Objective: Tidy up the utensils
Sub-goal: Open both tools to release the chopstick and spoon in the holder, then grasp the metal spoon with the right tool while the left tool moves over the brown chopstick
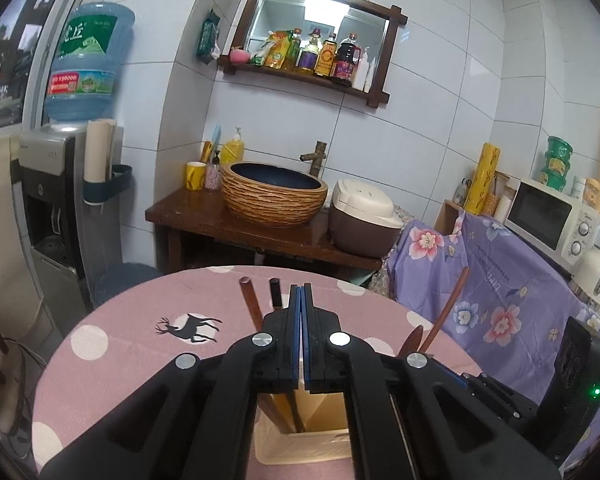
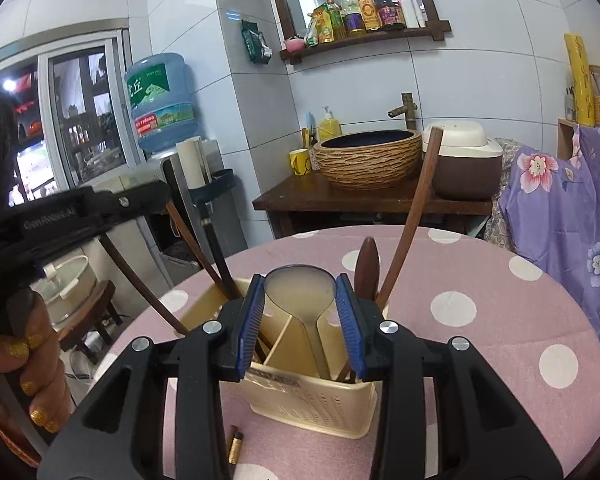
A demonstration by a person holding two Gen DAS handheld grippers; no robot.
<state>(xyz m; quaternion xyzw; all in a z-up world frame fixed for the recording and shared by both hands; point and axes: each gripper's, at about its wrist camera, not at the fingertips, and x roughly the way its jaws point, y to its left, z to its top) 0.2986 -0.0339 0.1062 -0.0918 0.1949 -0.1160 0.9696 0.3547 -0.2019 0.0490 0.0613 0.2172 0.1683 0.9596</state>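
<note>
In the left wrist view, the left gripper (image 1: 301,294) is sitting fully closed and empty above the cream utensil holder (image 1: 300,446) on the pink table (image 1: 112,360). In the right wrist view, the right gripper (image 2: 300,320) is gripping a metal spoon (image 2: 300,284), bowl upward, handle running down into the holder's middle compartment.

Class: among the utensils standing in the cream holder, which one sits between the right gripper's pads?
The pale metal ladle. Its bowl sits between the right gripper pads; the wooden spoon and brown sticks stand outside them.
</note>
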